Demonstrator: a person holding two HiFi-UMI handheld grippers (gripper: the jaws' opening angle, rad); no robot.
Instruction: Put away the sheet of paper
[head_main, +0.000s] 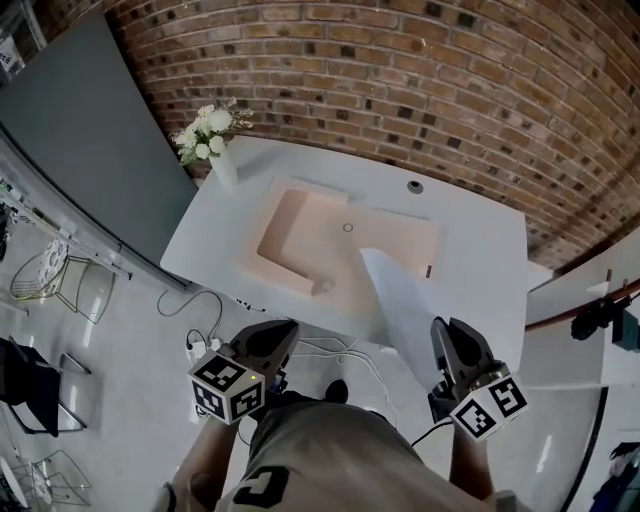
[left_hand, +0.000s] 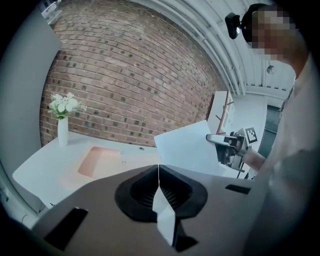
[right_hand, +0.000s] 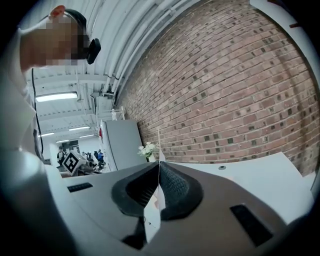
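Observation:
The sheet of paper (head_main: 398, 300) is white and hangs in the air over the front edge of the white desk (head_main: 480, 260). My right gripper (head_main: 441, 330) is shut on its near corner. In the right gripper view the sheet (right_hand: 159, 145) shows edge-on as a thin line rising from between the closed jaws (right_hand: 160, 170). In the left gripper view the sheet (left_hand: 187, 147) is a flat pale panel, with the right gripper (left_hand: 225, 142) clamped on its right edge. My left gripper (head_main: 284, 330) is shut with nothing in it, left of the sheet and short of the desk edge.
A peach desk mat (head_main: 310, 235) lies on the desk's middle. A white vase of flowers (head_main: 220, 160) stands at the back left corner, and a small round grommet (head_main: 415, 187) is near the brick wall. A grey panel (head_main: 80, 130) stands left; cables (head_main: 200, 345) lie on the floor.

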